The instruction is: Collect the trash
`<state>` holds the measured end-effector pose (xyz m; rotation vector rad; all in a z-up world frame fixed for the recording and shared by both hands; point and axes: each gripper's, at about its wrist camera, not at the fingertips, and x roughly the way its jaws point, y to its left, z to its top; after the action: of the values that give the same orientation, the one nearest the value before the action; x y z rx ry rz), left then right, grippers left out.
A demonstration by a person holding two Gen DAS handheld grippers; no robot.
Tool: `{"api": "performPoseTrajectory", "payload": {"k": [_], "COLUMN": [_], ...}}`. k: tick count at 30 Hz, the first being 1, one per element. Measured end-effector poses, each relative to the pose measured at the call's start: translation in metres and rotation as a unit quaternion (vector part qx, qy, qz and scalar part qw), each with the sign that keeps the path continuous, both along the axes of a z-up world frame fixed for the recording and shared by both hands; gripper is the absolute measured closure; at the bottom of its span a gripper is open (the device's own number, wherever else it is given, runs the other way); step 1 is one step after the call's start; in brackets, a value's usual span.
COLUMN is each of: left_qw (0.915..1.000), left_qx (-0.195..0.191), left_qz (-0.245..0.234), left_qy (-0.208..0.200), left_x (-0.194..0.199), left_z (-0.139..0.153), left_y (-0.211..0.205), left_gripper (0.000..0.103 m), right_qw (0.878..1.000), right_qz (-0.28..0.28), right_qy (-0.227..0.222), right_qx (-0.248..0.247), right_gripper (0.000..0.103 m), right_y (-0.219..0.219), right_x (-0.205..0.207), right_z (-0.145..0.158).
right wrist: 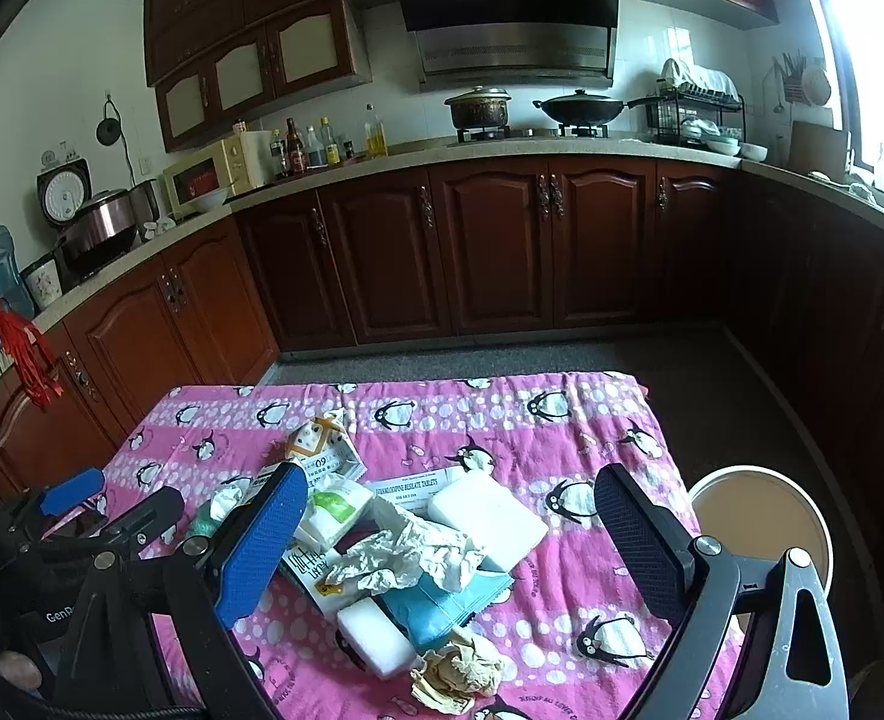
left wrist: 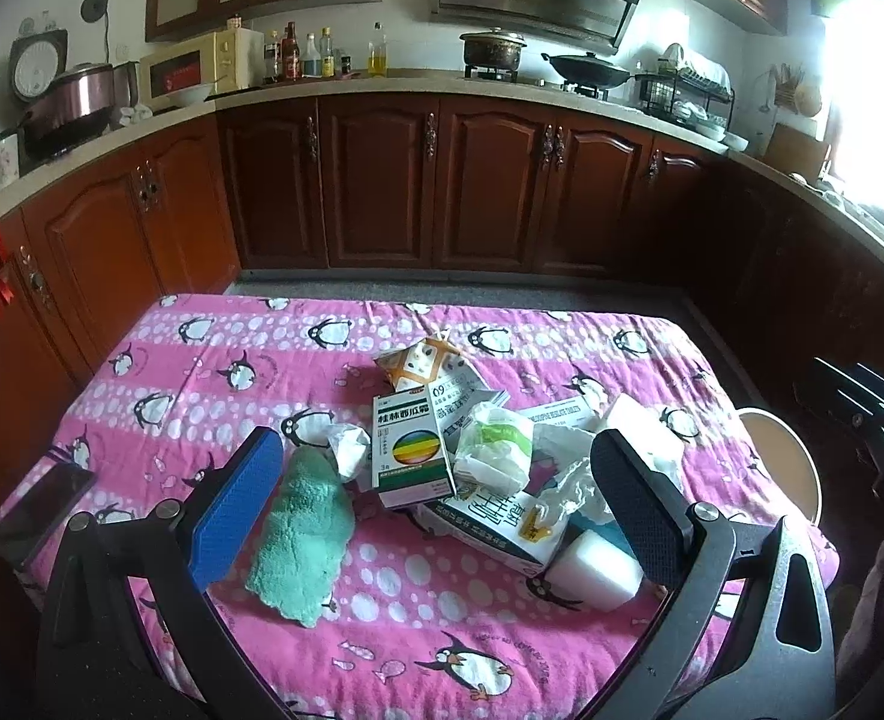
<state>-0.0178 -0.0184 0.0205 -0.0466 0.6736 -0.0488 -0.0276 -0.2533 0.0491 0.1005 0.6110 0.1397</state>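
Left wrist view, left gripper [left wrist: 436, 498] fingers wide above trash pile [left wrist: 490, 462], right gripper [right wrist: 448, 540] likewise wide.

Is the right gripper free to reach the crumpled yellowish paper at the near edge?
Probably yes. The right gripper is open and empty, and the crumpled paper lies uncovered just below it, nothing on top.

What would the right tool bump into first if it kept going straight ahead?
Probably the crumpled white tissue on top of the trash pile, between the open fingers of the right tool. The white foam block sits just behind it. Depth is hard to judge through the fisheye.
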Motion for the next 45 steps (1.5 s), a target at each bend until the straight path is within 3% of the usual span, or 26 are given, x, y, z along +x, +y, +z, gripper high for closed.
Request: {"api": "performPoseTrajectory", "payload": {"k": [45], "left_qw": [1.0000], "left_qx": [-0.002], "left_qz": [-0.001], "left_qy": [0.007], "left_x": [0.0030], "left_z": [-0.0039], "left_y": [0.0007], "left_gripper": [0.001], "right_qw": [1.000], "right_qz": [-0.011], "right_qy": [0.010], "right_qx": [0.001], "right_gripper": [0.008], "right_y": [-0.0027], "right_x": [0.0006], "right_z": [-0.0066]}}
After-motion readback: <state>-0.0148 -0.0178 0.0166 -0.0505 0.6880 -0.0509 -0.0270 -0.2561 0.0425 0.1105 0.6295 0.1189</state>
